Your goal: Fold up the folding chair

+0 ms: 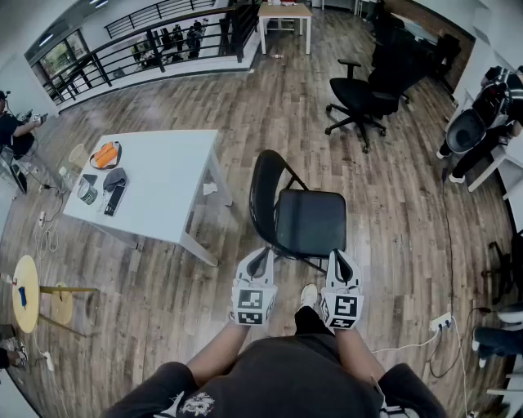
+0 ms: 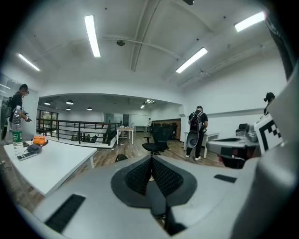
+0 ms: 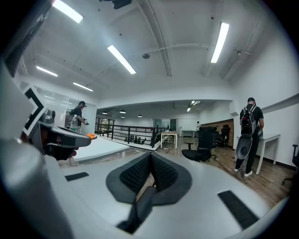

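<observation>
A black folding chair (image 1: pixel 298 214) stands unfolded on the wood floor just ahead of me, its seat (image 1: pixel 310 222) facing me and its curved backrest (image 1: pixel 263 192) on the left. My left gripper (image 1: pixel 260 263) hovers near the seat's front left corner, jaws shut and empty. By the seat's front right corner my right gripper (image 1: pixel 340 265) is likewise shut on nothing. In the left gripper view the shut pads (image 2: pixel 150 175) fill the lower frame, and the chair's back (image 2: pixel 121 158) peeks over them. The right gripper view shows shut pads (image 3: pixel 150 173) only.
A white table (image 1: pixel 151 184) with small items stands left of the chair. A black office chair (image 1: pixel 364 94) is behind it, another table (image 1: pixel 284 15) farther back. A railing (image 1: pixel 155 45) runs along the far left. A power strip and cable (image 1: pixel 440 322) lie at right. People stand around the edges.
</observation>
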A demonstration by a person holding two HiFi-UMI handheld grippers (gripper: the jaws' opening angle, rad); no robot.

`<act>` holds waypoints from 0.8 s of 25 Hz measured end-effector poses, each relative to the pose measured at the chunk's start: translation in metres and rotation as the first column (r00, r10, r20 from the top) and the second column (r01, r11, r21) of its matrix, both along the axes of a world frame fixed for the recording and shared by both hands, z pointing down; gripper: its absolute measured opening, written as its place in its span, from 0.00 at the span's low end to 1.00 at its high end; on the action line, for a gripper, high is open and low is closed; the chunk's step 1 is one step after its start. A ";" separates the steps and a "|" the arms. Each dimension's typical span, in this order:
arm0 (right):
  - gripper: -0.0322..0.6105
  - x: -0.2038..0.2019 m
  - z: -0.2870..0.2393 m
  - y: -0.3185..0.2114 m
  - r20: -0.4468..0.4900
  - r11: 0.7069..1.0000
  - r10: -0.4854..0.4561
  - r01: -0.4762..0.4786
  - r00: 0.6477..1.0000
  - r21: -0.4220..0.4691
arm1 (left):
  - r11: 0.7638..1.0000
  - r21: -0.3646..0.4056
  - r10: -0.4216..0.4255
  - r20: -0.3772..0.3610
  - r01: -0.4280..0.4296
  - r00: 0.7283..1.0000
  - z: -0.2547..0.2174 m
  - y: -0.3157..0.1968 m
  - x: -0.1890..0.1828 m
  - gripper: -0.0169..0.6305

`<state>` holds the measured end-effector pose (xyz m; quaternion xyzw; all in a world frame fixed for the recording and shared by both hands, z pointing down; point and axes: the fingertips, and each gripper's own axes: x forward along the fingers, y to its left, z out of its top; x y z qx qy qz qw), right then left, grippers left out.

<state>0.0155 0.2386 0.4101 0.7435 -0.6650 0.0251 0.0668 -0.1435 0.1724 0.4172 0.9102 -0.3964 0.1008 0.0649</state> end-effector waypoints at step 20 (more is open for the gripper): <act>0.07 0.166 0.082 -0.135 0.082 0.987 -0.072 0.083 0.994 -0.139 | 0.995 -0.094 -0.030 0.117 0.041 0.993 0.057 -0.146 0.166 0.03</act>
